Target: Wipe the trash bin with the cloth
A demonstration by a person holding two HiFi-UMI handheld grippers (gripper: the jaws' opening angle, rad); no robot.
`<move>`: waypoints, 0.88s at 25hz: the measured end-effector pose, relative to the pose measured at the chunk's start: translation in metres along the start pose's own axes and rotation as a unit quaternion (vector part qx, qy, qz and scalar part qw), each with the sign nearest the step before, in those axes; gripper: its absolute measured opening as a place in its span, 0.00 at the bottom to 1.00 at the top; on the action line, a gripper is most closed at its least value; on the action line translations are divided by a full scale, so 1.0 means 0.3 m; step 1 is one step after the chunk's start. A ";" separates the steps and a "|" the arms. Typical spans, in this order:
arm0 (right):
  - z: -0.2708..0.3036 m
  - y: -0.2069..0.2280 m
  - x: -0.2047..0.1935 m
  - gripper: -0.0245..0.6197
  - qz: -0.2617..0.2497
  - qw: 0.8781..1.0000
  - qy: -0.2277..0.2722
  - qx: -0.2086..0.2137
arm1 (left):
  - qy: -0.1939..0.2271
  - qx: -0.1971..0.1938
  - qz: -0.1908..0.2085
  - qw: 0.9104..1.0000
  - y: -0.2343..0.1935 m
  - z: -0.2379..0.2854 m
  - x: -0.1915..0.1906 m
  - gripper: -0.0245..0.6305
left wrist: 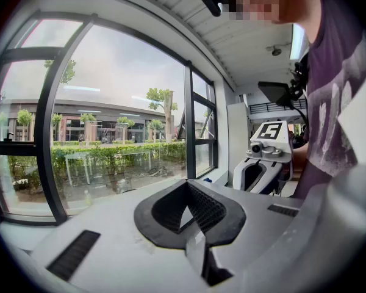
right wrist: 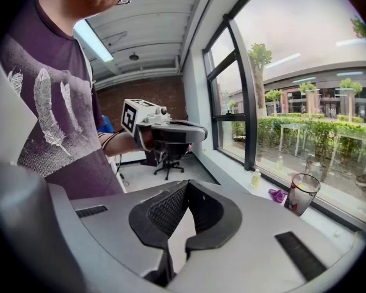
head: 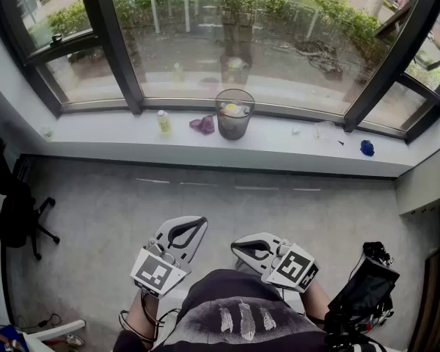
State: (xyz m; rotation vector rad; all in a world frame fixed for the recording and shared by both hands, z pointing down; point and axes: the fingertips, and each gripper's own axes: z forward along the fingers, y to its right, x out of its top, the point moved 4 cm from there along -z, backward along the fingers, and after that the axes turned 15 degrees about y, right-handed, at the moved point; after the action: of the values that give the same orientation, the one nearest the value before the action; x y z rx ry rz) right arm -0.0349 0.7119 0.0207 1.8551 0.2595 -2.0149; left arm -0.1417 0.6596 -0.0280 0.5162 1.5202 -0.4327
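Note:
The mesh trash bin [head: 235,114] stands on the white window sill [head: 117,134], with some rubbish inside. A crumpled purple cloth [head: 203,125] lies just to its left, touching or nearly touching it. Both show again in the right gripper view: the bin [right wrist: 302,194] and the cloth [right wrist: 276,195]. My left gripper [head: 193,224] and right gripper [head: 239,246] are held close to my body, far back from the sill. Both are shut with nothing between the jaws. The left gripper view shows its own shut jaws and the right gripper [left wrist: 263,161].
A small yellow bottle [head: 163,122] stands left of the cloth. A blue object [head: 367,148] and small white bits lie at the sill's right end. Grey floor [head: 205,204] stretches between me and the sill. An office chair [head: 22,222] is at left, a black device [head: 367,288] at right.

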 end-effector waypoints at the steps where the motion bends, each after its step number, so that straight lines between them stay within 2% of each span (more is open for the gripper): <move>1: -0.041 0.053 0.007 0.02 0.006 1.000 0.004 -0.003 | 0.000 0.000 -0.005 1.000 0.010 0.061 0.002 0.03; 6: -0.206 0.291 0.004 0.02 0.053 0.998 0.033 -0.002 | -0.017 -0.007 -0.007 1.000 0.030 0.356 0.005 0.03; 11: -0.298 0.457 -0.033 0.02 0.100 0.993 0.057 0.013 | -0.039 -0.013 0.006 0.999 0.027 0.552 0.001 0.03; 22: -0.376 0.734 -0.014 0.02 0.085 0.994 0.064 0.024 | -0.053 0.005 0.037 0.998 -0.053 0.787 0.012 0.03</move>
State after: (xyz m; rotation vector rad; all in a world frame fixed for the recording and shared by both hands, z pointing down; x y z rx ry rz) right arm 0.1569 0.5567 0.0400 1.9664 0.0851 -1.8075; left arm 0.0434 0.5125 -0.0367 0.5472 1.3927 -0.4055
